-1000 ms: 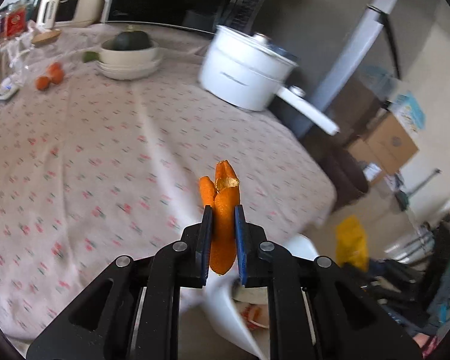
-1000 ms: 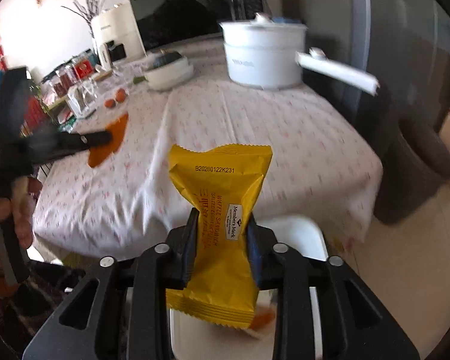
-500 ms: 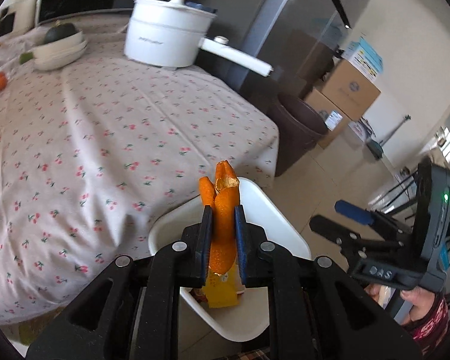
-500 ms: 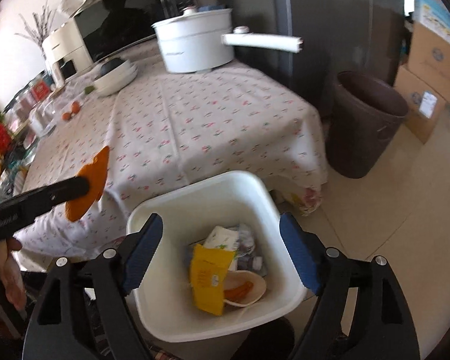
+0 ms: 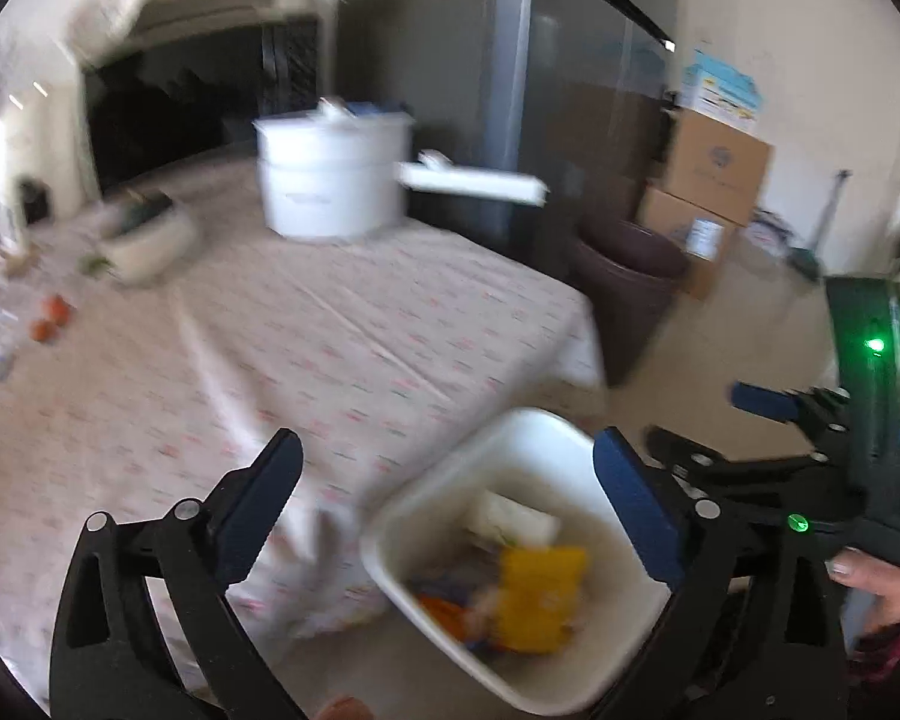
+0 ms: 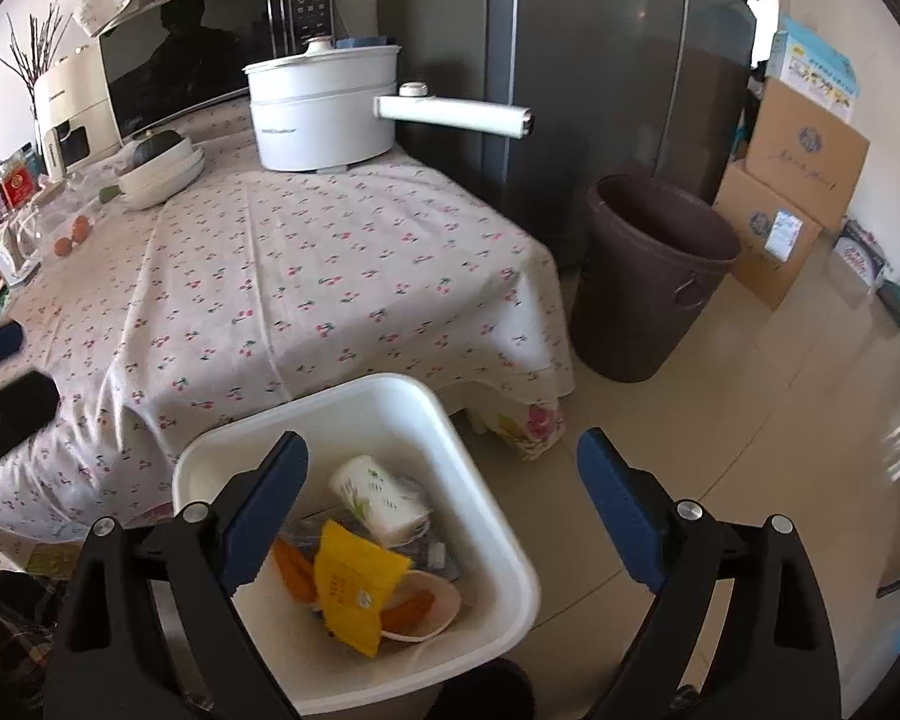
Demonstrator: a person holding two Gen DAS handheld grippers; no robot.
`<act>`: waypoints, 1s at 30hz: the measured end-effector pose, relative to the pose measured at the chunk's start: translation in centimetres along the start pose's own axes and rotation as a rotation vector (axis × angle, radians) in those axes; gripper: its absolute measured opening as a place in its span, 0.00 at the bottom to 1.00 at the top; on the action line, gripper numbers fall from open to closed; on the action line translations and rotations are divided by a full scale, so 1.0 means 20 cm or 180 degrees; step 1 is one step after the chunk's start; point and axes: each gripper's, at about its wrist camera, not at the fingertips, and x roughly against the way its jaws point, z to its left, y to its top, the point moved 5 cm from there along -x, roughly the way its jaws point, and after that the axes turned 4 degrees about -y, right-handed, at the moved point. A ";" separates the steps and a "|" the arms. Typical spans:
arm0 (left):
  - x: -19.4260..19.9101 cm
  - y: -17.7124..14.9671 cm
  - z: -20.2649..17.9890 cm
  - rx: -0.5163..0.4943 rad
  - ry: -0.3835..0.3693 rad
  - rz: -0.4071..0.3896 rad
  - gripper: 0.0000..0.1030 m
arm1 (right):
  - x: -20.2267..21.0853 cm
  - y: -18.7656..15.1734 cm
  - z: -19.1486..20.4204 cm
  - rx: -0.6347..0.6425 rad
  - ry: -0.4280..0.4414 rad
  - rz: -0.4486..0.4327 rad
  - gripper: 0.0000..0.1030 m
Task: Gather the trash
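White bin [image 6: 498, 546]: on floor by table edge, at 6 o'clock under both grippers.
Trash: yellow wrapper [image 6: 354, 576] and orange peel [image 6: 294, 564] lying inside bin (cup too).
Left gripper [image 5: 444, 516]: fingers just opened wide, nothing between.
Right gripper [image 6: 444, 504]: fingers just opened wide, empty.
Doing it well: lift straight up, clear of rim, then look over tablecloth [image 6: 306, 276] for more.

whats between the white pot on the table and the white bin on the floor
Only bare flowered tablecloth lies between the white pot and the white bin; nothing stands on that stretch. The right wrist view shows it sharply.
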 end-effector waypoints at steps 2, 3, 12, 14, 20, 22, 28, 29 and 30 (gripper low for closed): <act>0.07 0.03 0.05 -0.0004 0.0296 -0.0250 0.93 | 0.01 0.02 0.04 -0.0002 0.0046 -0.0050 0.88; 0.10 0.03 0.07 0.0031 0.0429 -0.0333 0.93 | 0.02 0.03 0.07 -0.0006 0.0107 -0.0099 0.91; 0.17 0.02 0.29 0.0477 0.0995 -0.0416 0.93 | 0.14 0.17 0.26 -0.0020 -0.0026 -0.0624 0.94; 0.19 0.00 0.30 0.0507 0.0996 -0.0362 0.93 | 0.15 0.19 0.28 -0.0054 0.0050 -0.0675 0.93; 0.18 -0.07 0.37 0.0698 0.1045 -0.0170 0.93 | 0.15 0.20 0.34 -0.0064 0.0109 -0.0703 0.93; 0.16 -0.08 0.38 0.0745 0.1030 -0.0130 0.93 | 0.15 0.20 0.35 -0.0056 0.0111 -0.0723 0.93; 0.15 -0.08 0.38 0.0814 0.0978 -0.0051 0.93 | 0.19 0.19 0.36 0.0048 0.0010 -0.0862 0.94; 0.15 -0.08 0.37 0.0800 0.0975 -0.0047 0.93 | 0.20 0.19 0.35 0.0052 -0.0002 -0.0876 0.93; 0.14 -0.08 0.36 0.0790 0.0974 -0.0047 0.93 | 0.20 0.19 0.35 0.0052 -0.0015 -0.0889 0.93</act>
